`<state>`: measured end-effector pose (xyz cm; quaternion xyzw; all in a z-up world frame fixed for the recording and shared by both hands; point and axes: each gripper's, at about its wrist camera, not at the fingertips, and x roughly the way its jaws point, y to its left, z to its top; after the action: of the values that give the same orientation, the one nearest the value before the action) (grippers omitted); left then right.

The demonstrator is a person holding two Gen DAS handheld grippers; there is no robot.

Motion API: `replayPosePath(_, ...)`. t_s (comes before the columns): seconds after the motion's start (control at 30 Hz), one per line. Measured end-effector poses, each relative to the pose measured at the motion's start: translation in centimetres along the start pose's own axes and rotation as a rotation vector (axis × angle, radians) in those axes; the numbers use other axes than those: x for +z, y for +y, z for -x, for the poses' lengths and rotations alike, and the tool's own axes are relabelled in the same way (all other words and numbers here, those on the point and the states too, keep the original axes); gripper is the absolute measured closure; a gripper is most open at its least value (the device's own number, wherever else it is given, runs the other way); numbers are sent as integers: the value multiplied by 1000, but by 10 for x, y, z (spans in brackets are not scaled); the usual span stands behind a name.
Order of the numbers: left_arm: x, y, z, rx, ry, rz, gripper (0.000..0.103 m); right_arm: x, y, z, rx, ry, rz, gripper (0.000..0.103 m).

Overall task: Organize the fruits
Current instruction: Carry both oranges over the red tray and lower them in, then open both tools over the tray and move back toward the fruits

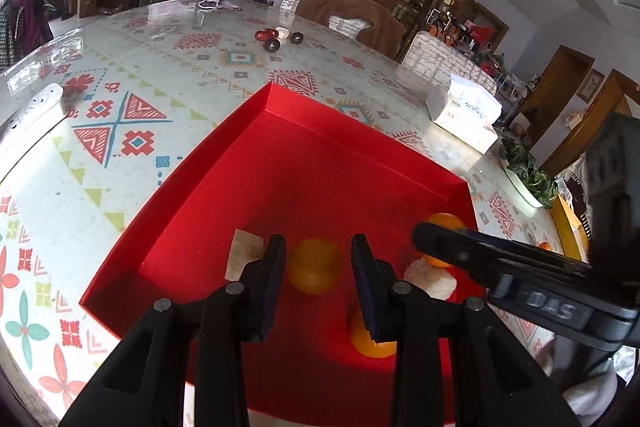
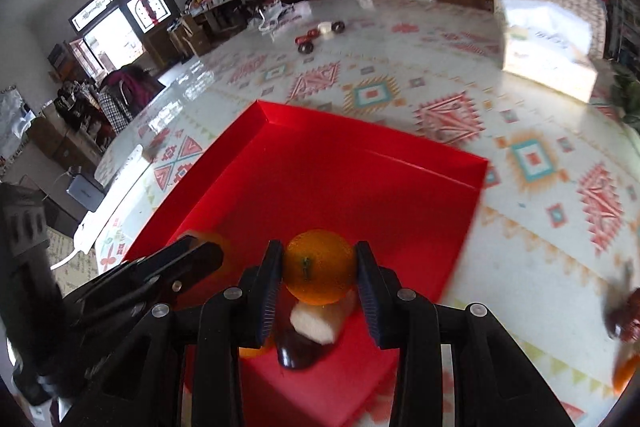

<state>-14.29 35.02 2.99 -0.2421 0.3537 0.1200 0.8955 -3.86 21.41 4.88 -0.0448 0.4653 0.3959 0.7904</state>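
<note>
Right tongs (image 2: 319, 269) are clamped on an orange (image 2: 319, 267) above the red box (image 2: 360, 179). Left tongs (image 1: 319, 267) stand apart, empty, over the same box.

Both wrist cams sat low over the near end of the red box (image 1: 256, 163), angled down and looking toward 12 o'clock across the patterned table (image 1: 120, 131). They shared the box (image 2: 340, 163) and the tissue box (image 2: 548, 63), and each caught the other gripper: 3 o'clock on the left cam, 9 o'clock on the right.
</note>
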Motion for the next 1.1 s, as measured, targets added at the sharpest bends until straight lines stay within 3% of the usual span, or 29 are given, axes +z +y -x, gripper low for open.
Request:
replayPosePath(0.1, 2, 1, 0, -3, -4, -2, 69, 4, 1, -12, 10, 21, -9, 63)
replayPosePath(0.23, 6, 3, 3, -10, -14, 13, 50, 7, 2, -15, 21, 15, -26, 62)
replayPosePath(0.5, 7, 6, 17, -15, -38, 50, 44, 8, 2, 14, 15, -60, -30, 48)
replayPosePath(0.7, 5, -6, 37, -30, -74, 40, 41, -3, -4, 55, -39, -140, -21, 41)
replayPosePath(0.93, -1, -39, 71, -67, -151, -19, 33, -28, -18, 136, -152, -328, 10, 19)
replayPosePath(1.1, -11, -76, 99, -112, -229, -102, 26, -56, -27, 216, -318, -533, 49, 6)
